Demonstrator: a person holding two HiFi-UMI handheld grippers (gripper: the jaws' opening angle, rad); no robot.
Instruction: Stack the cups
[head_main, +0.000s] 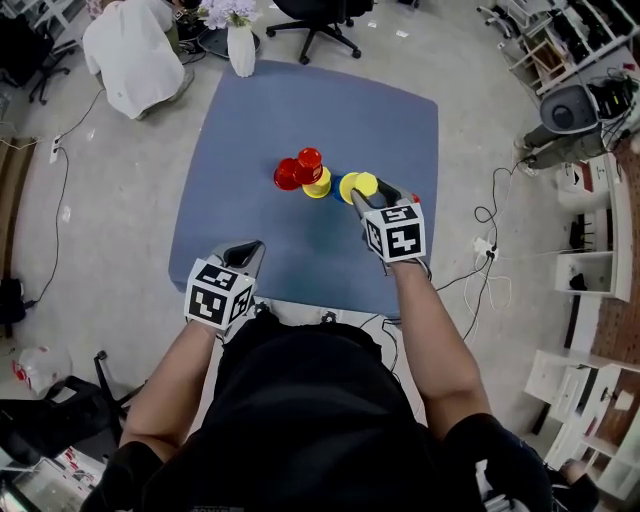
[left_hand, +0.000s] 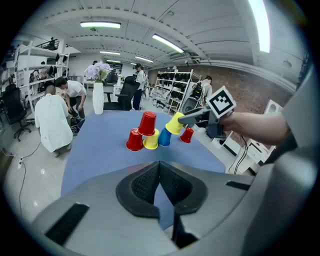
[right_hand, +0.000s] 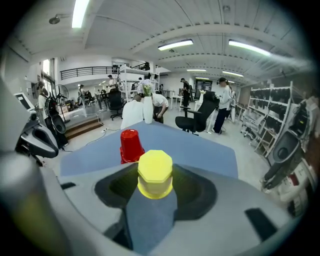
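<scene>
cup stacking looks partly done. your right claw (right_hand: 156, 189) is closed around an upside-down yellow cup (right_hand: 155, 172), held in the air just beside the cluster on the blue surface (head_main: 250, 120). there a red cup (left_hand: 147, 123) seems to sit upside down on a second yellow cup (left_hand: 151, 140). another red cup (left_hand: 134, 140) and a blue cup (left_hand: 164, 136) stand close against them, and a third red cup (left_hand: 187, 135) stands under your right hand. your left claw (left_hand: 160, 186) is pinched together on nothing, near the surface's front edge. next, i judge, you line the held cup over a resting one, lower it squarely, then release.
</scene>
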